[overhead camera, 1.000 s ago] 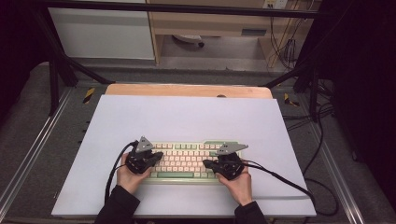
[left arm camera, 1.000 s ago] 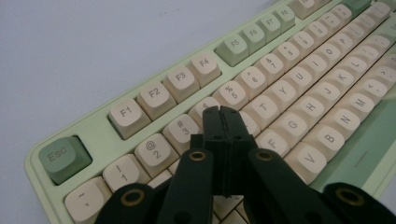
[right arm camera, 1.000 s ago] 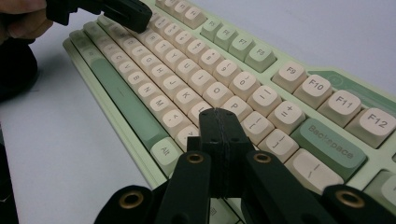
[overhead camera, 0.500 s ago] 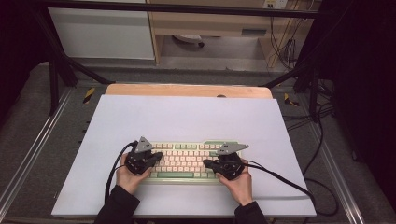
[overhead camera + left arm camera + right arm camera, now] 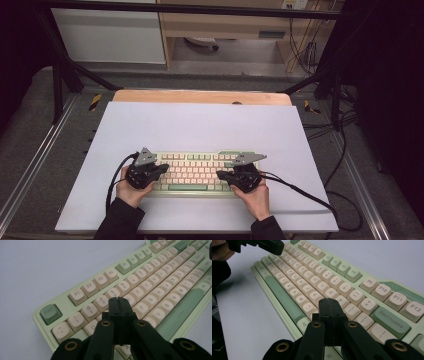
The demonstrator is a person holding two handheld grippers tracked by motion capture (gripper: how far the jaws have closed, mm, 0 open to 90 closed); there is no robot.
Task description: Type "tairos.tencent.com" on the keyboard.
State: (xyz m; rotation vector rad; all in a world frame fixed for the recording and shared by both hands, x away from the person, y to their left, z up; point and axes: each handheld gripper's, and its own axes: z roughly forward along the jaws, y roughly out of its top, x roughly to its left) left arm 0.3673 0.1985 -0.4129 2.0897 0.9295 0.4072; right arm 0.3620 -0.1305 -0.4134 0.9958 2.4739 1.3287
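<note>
Hovering both claws pressed together over my keyboard (image 5: 195, 172), left gripper (image 5: 118, 301) at nine o'clock, right gripper (image 5: 329, 302) at three; next, I'd judge, a key-tap straight down

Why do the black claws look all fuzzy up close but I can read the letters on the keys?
In the left gripper view the left gripper sits too near the lens, so it blurs, while the keyboard keys stay readable. Same in the right gripper view: soft right gripper, sharper keys farther off. The high view is evenly lit on the white mat, dark around the edges.
</note>
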